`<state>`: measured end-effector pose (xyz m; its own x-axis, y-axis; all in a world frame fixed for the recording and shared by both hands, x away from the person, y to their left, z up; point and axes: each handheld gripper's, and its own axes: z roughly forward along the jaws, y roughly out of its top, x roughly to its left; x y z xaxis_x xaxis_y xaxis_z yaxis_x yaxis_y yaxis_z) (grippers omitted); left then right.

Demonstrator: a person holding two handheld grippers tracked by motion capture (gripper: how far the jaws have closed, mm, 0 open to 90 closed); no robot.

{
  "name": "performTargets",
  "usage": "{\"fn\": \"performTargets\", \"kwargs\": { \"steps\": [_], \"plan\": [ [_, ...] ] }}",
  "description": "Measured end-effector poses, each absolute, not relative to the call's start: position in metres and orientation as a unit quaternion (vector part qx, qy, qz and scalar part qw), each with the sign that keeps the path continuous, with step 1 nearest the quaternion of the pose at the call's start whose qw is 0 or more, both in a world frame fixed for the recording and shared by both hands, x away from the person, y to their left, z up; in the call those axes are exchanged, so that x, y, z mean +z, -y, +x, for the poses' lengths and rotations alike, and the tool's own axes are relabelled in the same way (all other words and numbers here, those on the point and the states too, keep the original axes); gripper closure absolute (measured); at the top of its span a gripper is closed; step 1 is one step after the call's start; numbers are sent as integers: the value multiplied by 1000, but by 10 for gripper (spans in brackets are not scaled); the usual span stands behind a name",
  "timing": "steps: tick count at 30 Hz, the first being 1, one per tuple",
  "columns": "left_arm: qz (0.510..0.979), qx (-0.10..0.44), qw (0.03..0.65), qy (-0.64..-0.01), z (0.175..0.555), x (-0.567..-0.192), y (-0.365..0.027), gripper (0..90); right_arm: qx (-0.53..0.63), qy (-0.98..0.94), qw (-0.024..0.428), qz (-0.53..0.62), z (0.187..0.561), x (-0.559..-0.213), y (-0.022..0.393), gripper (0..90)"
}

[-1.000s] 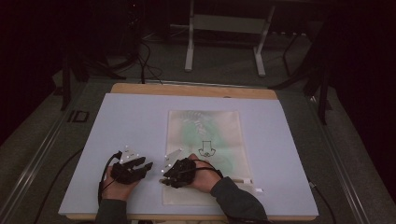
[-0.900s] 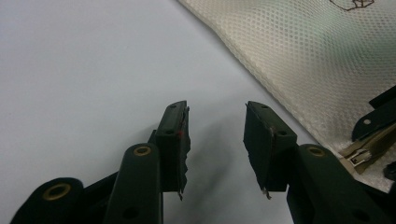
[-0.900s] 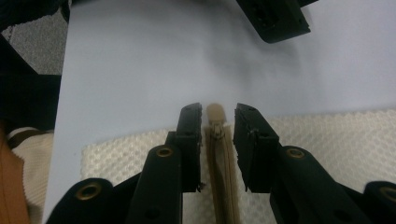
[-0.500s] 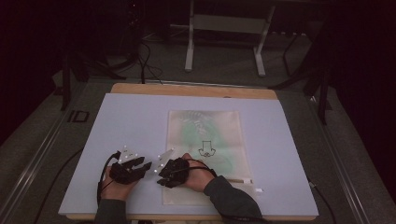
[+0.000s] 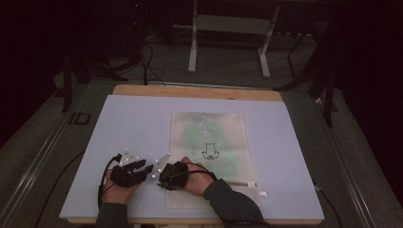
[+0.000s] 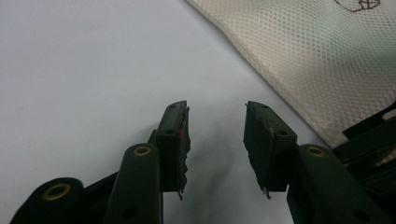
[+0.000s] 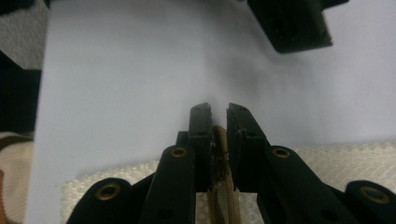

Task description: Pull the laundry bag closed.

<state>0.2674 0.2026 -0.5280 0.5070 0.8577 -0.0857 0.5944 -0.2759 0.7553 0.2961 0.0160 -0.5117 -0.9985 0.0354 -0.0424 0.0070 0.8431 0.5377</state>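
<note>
A cream mesh bag with a green shape inside and a small black drawing lies flat on the white table top. Its tan zipper runs across the near end. In the right gripper view my right gripper has just been closing and is shut on the tan zipper end at the bag's edge. In the high view it sits at the bag's near left corner. My left gripper stands open over bare table, just left of the bag, with nothing between its fingers; the high view shows it beside the right one.
The white table top has a wooden strip along its far edge. A small white tag lies by the bag's near right corner. Metal stand legs and cables rest on the dark floor beyond.
My right hand has shifted slightly left to the bag's near left corner. The left hand has stayed put.
</note>
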Motion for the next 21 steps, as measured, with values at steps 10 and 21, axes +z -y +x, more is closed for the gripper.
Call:
{"fn": "performTargets", "kwargs": {
  "steps": [10,21],
  "plan": [
    [781,174,379,-464,267,-528,-202,592,304,-952,28,12,292,-498,0,811],
    [785,172,377,-461,267,-529,-199,589,318,-948,26,16,286,-498,18,814]
  ]
}}
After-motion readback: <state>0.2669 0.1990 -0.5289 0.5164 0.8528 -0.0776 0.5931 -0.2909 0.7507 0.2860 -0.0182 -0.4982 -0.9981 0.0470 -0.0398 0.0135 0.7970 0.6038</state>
